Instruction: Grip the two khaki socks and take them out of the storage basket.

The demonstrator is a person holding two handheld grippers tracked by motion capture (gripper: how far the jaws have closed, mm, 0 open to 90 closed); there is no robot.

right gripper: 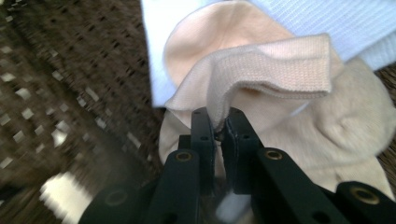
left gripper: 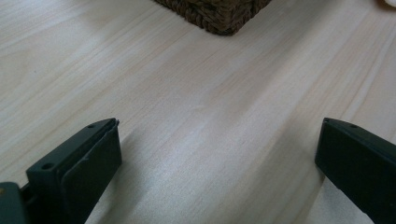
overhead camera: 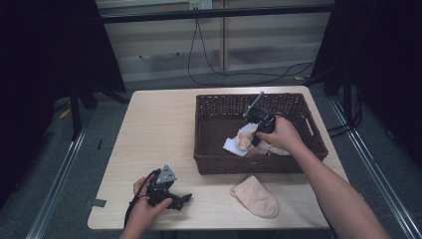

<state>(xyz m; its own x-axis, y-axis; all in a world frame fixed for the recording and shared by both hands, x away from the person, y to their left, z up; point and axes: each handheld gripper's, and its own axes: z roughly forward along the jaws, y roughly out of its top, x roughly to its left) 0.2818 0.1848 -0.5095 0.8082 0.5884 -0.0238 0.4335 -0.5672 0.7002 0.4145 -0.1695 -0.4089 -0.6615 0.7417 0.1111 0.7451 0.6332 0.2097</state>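
A dark wicker basket (overhead camera: 209, 107) stands on the right half of the wooden table (overhead camera: 159, 129). Inside it lie socks, a peach one (overhead camera: 244, 142) and a white one (overhead camera: 233, 147). My right gripper (overhead camera: 255, 140) reaches down into the basket; in the right gripper view it (right gripper: 218, 123) is shut on the cuff of the peach sock (right gripper: 261, 70), with the white sock (right gripper: 327, 23) under it. Another peach sock (overhead camera: 256, 196) lies flat on the table in front of the basket. My left gripper (overhead camera: 185, 200) rests near the table's front edge, and in its own view it (left gripper: 219, 135) stands open over bare wood.
A corner of the basket (left gripper: 219, 14) appears at the top of the left gripper view. Black cables (overhead camera: 209, 59) hang along the back wall. Dark curtains flank the table on both sides.
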